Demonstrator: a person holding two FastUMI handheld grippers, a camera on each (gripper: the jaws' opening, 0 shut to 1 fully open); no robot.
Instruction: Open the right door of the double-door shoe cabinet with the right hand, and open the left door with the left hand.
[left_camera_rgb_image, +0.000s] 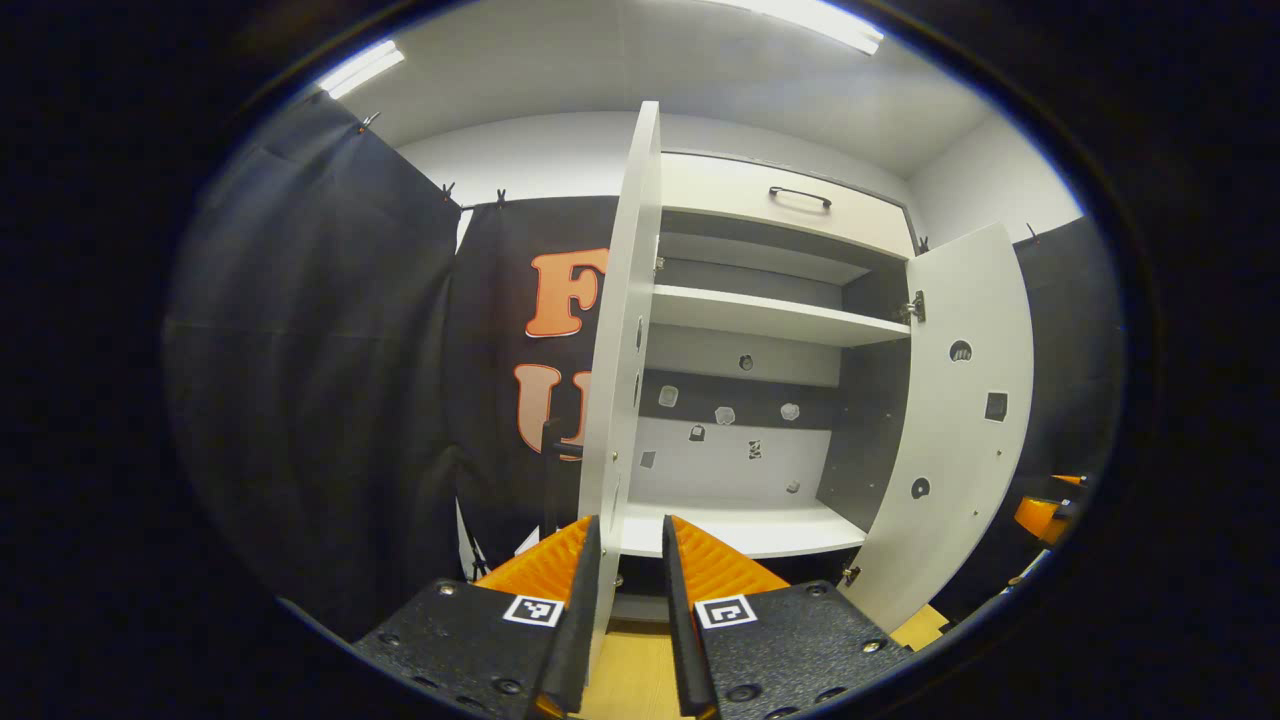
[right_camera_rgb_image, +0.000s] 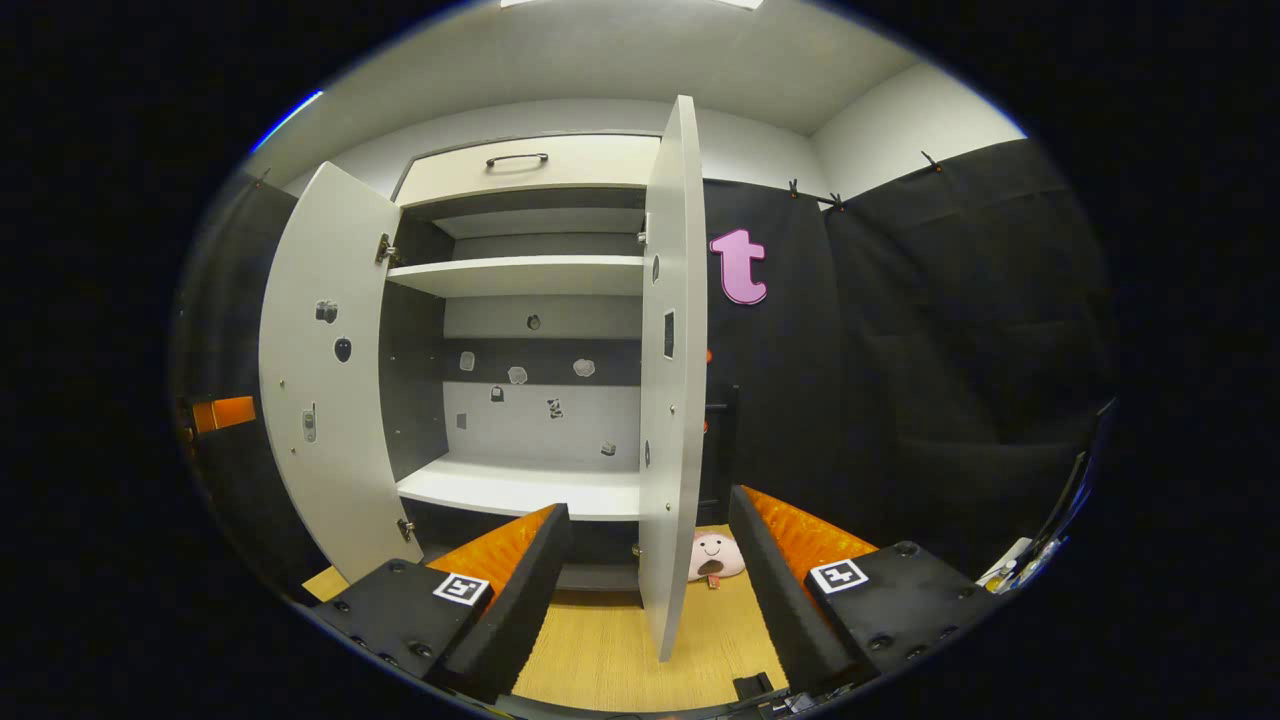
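The white shoe cabinet (left_camera_rgb_image: 770, 315) stands with both doors swung out. In the left gripper view the left door (left_camera_rgb_image: 625, 300) is edge-on, and its front edge runs down into the narrow gap of my left gripper (left_camera_rgb_image: 632, 522), close to the left finger; the other finger stands clear of it. The right door (left_camera_rgb_image: 960, 420) hangs open at the right. In the right gripper view the right door (right_camera_rgb_image: 672, 350) is edge-on between the wide-apart fingers of my right gripper (right_camera_rgb_image: 649, 500), touching neither. The left door (right_camera_rgb_image: 330, 380) stands open at the left.
A drawer with a dark handle (left_camera_rgb_image: 800, 197) tops the cabinet, and a shelf (right_camera_rgb_image: 520, 275) crosses the inside. A pale plush toy (right_camera_rgb_image: 712, 555) lies on the wooden floor (right_camera_rgb_image: 600, 650) beside the right door. Black cloth walls close both sides.
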